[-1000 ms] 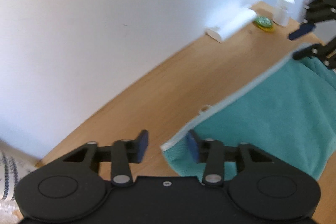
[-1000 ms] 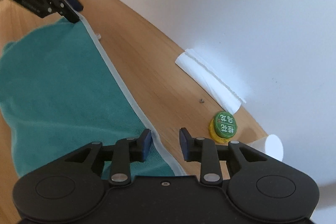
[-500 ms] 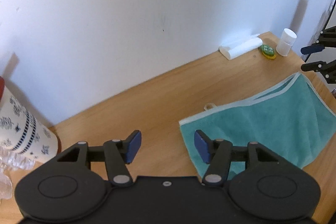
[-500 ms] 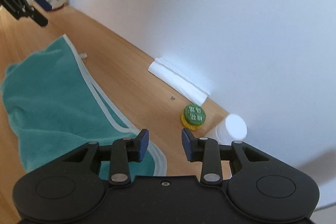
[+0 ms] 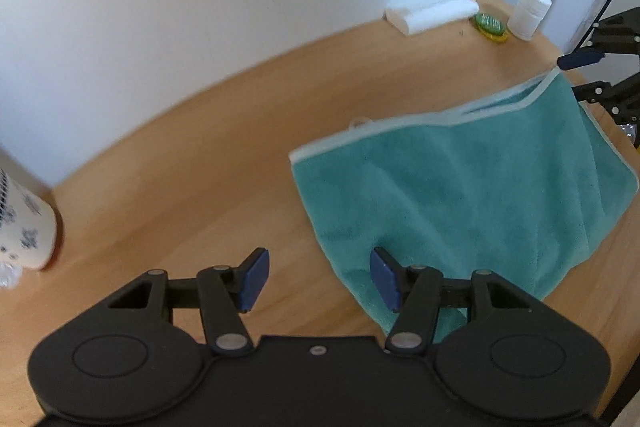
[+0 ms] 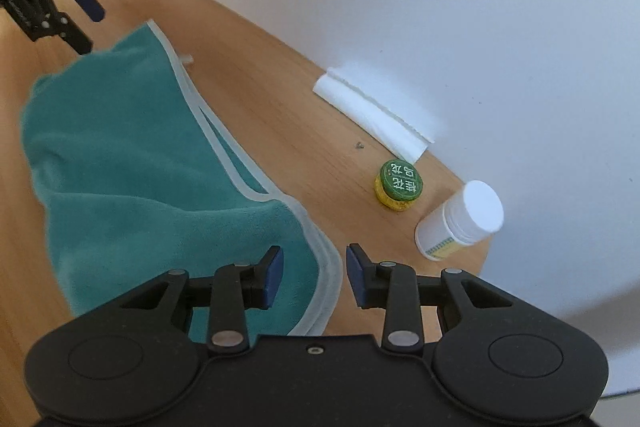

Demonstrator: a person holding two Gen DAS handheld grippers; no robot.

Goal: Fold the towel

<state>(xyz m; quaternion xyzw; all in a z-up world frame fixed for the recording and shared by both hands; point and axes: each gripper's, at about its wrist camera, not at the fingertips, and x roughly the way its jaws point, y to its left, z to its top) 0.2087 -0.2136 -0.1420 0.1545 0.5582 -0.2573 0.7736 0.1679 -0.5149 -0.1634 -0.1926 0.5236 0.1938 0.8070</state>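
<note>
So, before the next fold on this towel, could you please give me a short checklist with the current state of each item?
1. Left gripper open and empty: ok.
2. Right gripper open and empty: ok.
3. Towel lying on the table, already doubled over with two pale hems running side by side: ok.
4. Hems lined up: not ok, they split apart partway along.
5. Top layer smooth: not ok, soft wrinkles show across it.
6. White bottle, green cap and folded paper apart from the towel: ok.
</note>
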